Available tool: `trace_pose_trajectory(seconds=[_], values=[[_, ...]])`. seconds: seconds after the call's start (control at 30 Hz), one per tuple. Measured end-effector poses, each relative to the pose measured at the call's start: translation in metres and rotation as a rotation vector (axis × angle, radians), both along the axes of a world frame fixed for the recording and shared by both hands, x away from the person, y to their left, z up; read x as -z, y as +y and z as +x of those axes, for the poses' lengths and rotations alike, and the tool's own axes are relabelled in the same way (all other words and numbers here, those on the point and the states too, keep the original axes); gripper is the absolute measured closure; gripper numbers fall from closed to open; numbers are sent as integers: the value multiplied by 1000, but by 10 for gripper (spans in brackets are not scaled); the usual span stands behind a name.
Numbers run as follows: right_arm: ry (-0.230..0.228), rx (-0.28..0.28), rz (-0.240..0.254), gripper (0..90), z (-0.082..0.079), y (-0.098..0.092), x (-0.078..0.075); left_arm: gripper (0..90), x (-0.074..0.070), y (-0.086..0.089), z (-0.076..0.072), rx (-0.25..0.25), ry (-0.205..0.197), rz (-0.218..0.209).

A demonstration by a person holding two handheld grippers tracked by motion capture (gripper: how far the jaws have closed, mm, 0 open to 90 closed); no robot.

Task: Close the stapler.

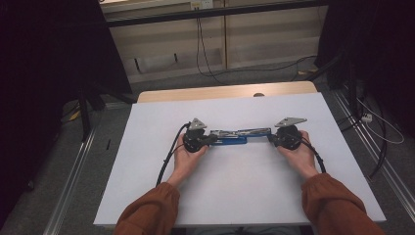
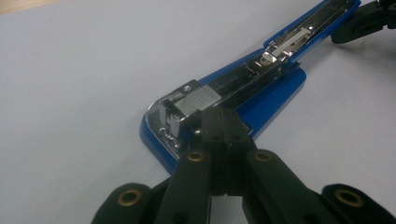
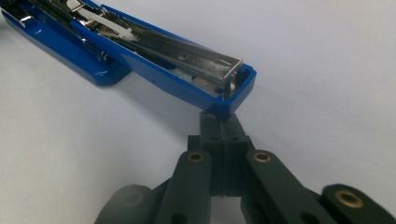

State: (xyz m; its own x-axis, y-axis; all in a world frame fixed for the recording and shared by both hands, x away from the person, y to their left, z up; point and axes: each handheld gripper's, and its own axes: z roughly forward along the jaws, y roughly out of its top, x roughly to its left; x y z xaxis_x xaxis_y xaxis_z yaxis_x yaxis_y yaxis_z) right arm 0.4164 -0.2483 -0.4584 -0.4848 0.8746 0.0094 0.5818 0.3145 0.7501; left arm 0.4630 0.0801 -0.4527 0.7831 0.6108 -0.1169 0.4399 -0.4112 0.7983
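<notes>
**Opened stapler pinned at both ends**

A blue stapler (image 1: 234,136) lies swung fully open and flat near the middle of the white table (image 1: 235,196), its metal staple channel facing up. The left gripper (image 2: 223,122) has its jaws closed together, their tips resting on the metal head at the stapler's left end. The right gripper (image 3: 222,122) also has its jaws closed, the tips touching the blue corner at the far right end; nothing is clamped between either pair.

The work in hand looks like steadying the opened stapler, probably ahead of loading or closing it. A next move would likely call for one gripper to keep pressing down while the other opens its jaws and takes hold of the blue arm to fold it back over the base.
</notes>
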Motion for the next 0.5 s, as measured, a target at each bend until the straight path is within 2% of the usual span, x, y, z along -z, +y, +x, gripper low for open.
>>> trace_pose_trajectory(seconds=[0.5], values=[[-27, -3, 29, 900, 0, -1, -2, 900, 0, 0, 0, 0, -1, -1]])
